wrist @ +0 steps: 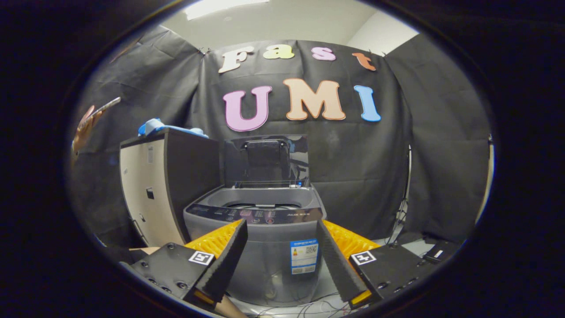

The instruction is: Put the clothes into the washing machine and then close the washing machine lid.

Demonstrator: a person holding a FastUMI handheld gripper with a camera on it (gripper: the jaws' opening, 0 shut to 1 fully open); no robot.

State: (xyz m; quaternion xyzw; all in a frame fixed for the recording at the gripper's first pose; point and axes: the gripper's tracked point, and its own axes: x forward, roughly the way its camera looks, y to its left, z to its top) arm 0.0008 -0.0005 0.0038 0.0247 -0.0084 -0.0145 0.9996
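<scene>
A grey top-loading washing machine (265,216) stands straight ahead, beyond my fingers. Its dark lid (267,161) is raised upright at the back, so the drum opening (264,205) shows. Blue clothes (154,126) lie on top of a tall cabinet (165,185) just left of the machine. My gripper (280,256) is open with nothing between its fingers, held low in front of the machine's front panel and well short of both the machine and the clothes.
A person's hand (86,126) holding a phone shows to the left of the cabinet. Cables (318,307) lie on the floor below the machine. A stand and a dark box (439,252) sit to the machine's right.
</scene>
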